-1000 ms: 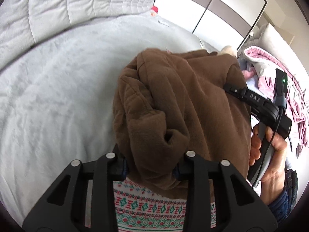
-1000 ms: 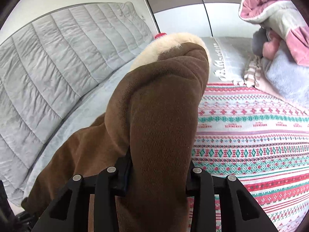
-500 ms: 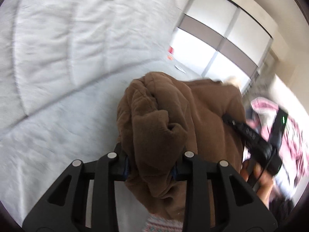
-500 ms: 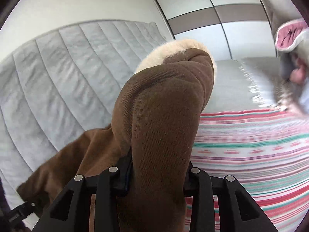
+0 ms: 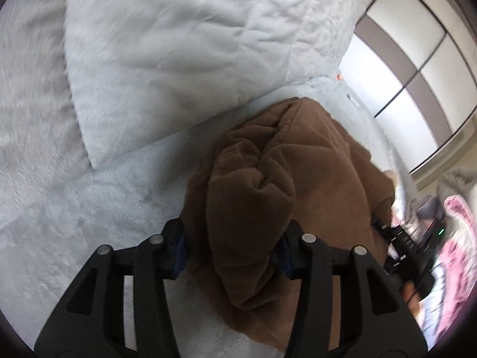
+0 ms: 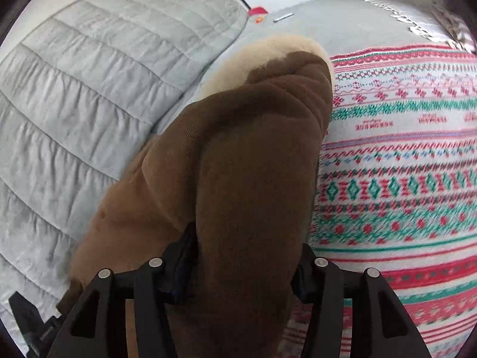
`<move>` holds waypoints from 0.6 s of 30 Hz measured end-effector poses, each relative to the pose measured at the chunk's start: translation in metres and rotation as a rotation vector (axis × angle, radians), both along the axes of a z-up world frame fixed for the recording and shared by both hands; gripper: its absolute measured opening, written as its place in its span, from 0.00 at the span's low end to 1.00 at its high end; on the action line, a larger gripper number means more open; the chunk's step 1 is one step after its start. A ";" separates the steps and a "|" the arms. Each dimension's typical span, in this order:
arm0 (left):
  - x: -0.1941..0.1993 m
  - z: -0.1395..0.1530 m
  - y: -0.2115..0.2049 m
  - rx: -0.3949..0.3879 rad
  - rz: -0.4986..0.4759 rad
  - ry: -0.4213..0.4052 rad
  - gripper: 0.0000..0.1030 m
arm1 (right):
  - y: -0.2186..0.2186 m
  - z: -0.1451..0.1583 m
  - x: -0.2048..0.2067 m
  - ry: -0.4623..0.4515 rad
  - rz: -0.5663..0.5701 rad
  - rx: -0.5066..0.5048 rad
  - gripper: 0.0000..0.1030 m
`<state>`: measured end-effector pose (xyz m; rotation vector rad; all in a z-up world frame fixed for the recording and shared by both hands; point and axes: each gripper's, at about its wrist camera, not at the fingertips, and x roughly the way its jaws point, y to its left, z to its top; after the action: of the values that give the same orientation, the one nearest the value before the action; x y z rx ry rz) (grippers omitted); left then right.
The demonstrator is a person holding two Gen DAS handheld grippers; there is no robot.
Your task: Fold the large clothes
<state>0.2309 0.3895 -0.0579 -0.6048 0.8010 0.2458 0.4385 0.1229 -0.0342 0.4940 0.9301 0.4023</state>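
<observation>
A brown fleece garment [image 5: 298, 179] with a cream lining [image 6: 268, 56] lies bunched on the grey bed cover [image 5: 89, 208], close to the quilted headboard. My left gripper [image 5: 232, 250] has a thick fold of it between its fingers. Its jaws are opening, and the fleece still fills the gap and touches both pads. My right gripper [image 6: 243, 274] holds another fold of the brown garment [image 6: 253, 164] the same way, its jaws opening too. In the left wrist view the right gripper's body [image 5: 408, 256] shows at the garment's right edge, with a hand under it.
A quilted grey headboard [image 6: 89, 89] rises at the left. A red, green and white patterned blanket [image 6: 402, 179] covers the bed to the right. A pink and grey clothes pile [image 5: 459, 253] lies at the far right, with wardrobe doors [image 5: 417, 59] behind.
Both grippers carried the garment toward the headboard and down. Their fingers now stand wider apart around the folds. The patterned blanket has left the left wrist view.
</observation>
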 end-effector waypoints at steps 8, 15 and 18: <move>-0.037 0.041 0.025 -0.025 0.112 -0.104 0.59 | -0.051 0.029 -0.036 -0.071 0.007 -0.009 0.57; -0.061 0.070 -0.020 0.125 0.018 -0.074 0.59 | -0.084 0.057 -0.107 -0.114 0.074 -0.027 0.59; -0.076 0.079 -0.051 0.178 -0.025 -0.045 0.59 | -0.091 0.079 -0.152 -0.155 0.157 -0.068 0.64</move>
<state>0.1549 0.3382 0.0208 -0.4314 0.7343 0.2763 0.2864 0.0323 0.0450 0.3237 0.8319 0.5413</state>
